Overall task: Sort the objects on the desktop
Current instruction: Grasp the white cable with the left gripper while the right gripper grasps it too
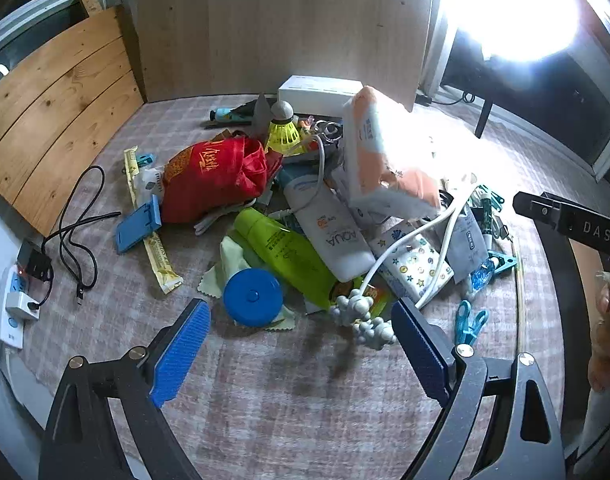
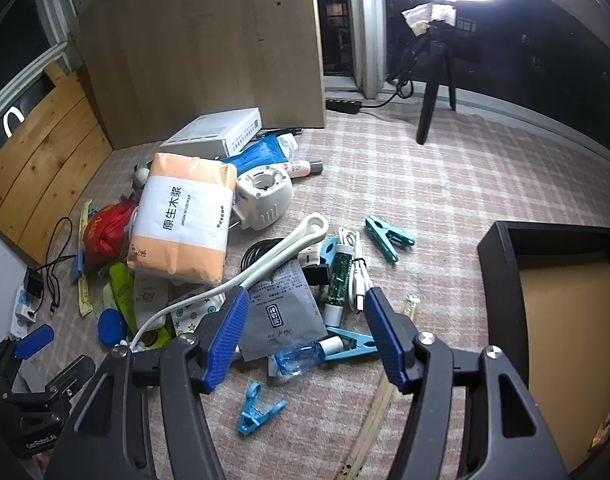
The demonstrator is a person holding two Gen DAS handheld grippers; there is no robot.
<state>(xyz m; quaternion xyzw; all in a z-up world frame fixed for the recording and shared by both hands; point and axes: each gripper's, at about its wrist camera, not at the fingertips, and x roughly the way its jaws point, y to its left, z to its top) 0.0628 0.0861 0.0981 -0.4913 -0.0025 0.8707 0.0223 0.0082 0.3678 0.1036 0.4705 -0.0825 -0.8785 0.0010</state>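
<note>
Left wrist view: the left tool hangs wide open with nothing between its blue pads, above a bare stretch of the checked cloth covering the bench. Just ahead of its left pad lies a round blue lid on a pale green wiping cloth. Ahead of its right pad sits a knobbly grey toy, and just right of that pad a teal clip. Beyond the lid a green tube lies with its long axis slanting from near right to far left, its capped end pointing away to the left. Beside it a white AQUA tube runs nearly parallel. Farther out to the left lie a red bag and a blue phone stand; a tissue pack leans up right of centre, with a white box at the far edge of the pile.

Right wrist view: the right tool is likewise spread open and empty. Just ahead, between its pads, lie a grey sachet and a small clear blue bottle on its side, cap pointing right. Below its left pad a blue clip lies on the cloth. Ahead of the right pad a green-labelled tube points away, long axis near to far, with a coiled white cable touching it. Farther ahead and right lies a teal clamp, jaws pointing right. To the right of the tool stands a dark box, open on top
</note>
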